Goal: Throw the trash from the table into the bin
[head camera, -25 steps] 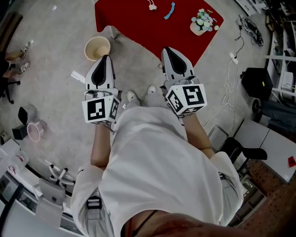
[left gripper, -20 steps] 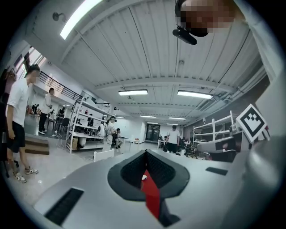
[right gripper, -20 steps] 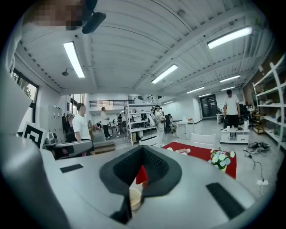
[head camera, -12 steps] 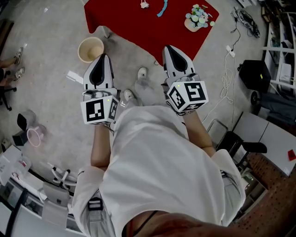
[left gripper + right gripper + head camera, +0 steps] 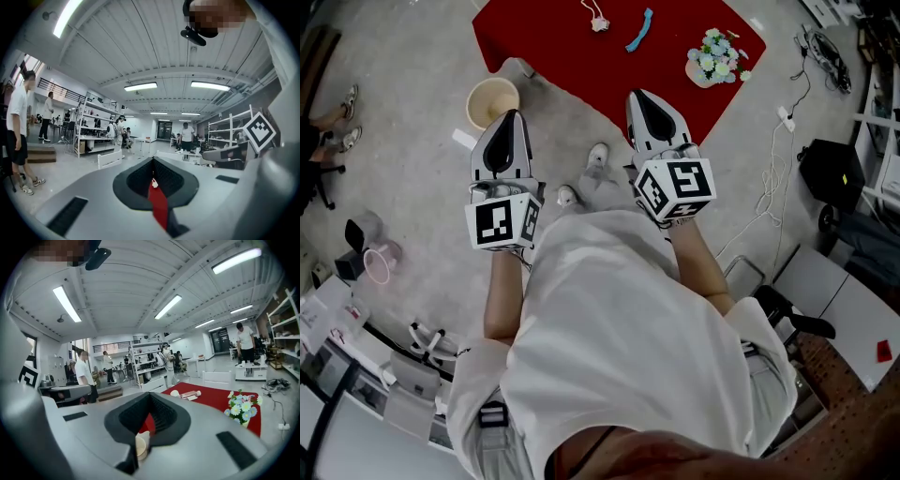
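The red-covered table point(image 5: 572, 52) stands ahead at the top of the head view. On it lie a small white crumpled scrap point(image 5: 598, 19) and a blue strip point(image 5: 639, 28). A round beige bin point(image 5: 492, 101) stands on the floor by the table's near-left corner. My left gripper point(image 5: 510, 116) is shut and holds nothing, its tip just right of the bin. My right gripper point(image 5: 636, 97) is shut too and reaches over the table's near edge. Through its jaws the right gripper view shows the bin point(image 5: 141, 444) and trash point(image 5: 190, 393) on the table point(image 5: 213, 399).
A pot of flowers point(image 5: 715, 54) stands on the table's right part, seen also as flowers point(image 5: 241, 409) in the right gripper view. Cables and a power strip point(image 5: 785, 118) lie on the floor to the right. Shelves, white tables and several people fill the room beyond.
The person has stepped closer to the table, feet shifting below the grippers. Both grippers moved forward with the body and stayed shut.
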Motion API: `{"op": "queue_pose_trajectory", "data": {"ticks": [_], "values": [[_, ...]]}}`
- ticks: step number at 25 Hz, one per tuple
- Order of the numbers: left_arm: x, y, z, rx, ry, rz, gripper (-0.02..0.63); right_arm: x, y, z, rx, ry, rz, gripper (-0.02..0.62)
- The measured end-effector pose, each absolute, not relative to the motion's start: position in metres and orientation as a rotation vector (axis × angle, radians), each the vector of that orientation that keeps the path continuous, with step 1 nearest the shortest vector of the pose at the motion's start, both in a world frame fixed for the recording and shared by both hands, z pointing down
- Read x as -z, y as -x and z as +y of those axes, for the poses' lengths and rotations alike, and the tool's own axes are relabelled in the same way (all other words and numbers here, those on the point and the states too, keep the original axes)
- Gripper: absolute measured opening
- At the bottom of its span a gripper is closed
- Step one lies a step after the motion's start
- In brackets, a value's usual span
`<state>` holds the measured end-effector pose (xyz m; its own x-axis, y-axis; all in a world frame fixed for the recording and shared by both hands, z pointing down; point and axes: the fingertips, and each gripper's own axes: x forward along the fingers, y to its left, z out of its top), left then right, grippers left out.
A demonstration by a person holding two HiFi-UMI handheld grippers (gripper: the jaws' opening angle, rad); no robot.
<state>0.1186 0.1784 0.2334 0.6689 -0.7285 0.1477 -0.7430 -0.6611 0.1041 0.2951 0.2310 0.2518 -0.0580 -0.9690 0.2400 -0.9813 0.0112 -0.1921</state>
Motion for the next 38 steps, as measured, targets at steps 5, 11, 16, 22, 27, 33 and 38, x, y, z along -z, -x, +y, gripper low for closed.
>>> {"op": "queue_pose_trajectory", "data": {"ticks": [5,11,16,22,27,33,38], "values": [[-0.230,-0.147,0.147,-0.175,-2.729,-1.277,0.005,-0.265,-0.326,0.198,-0.533,-2.100,-2.220,-0.003],[-0.229,-0.169,0.122,-0.159,-2.696,-1.334,0.005,-0.284,-0.345,0.175,-0.619,-2.025,-2.225,-0.003],[-0.251,-0.186,0.102,-0.207,-2.672,-1.303,0.005,-0.309,-0.358,0.153,-0.693,-2.003,-2.176,-0.003],[-0.290,-0.210,0.062,-0.228,-2.641,-1.196,0.005,-0.338,-0.371,0.118,-0.740,-2.007,-2.078,-0.003],[-0.307,-0.230,0.012,-0.254,-2.678,-1.071,0.005,-0.363,-0.364,0.075,-0.760,-1.957,-2.026,-0.004],[-0.327,-0.239,-0.047,-0.316,-2.691,-0.971,0.005,-0.409,-0.360,0.022,-0.849,-1.899,-1.926,-0.004],[-0.337,-0.254,-0.077,-0.317,-2.696,-0.931,0.005,-0.453,-0.365,-0.004,-0.968,-1.820,-1.849,0.040]]}}
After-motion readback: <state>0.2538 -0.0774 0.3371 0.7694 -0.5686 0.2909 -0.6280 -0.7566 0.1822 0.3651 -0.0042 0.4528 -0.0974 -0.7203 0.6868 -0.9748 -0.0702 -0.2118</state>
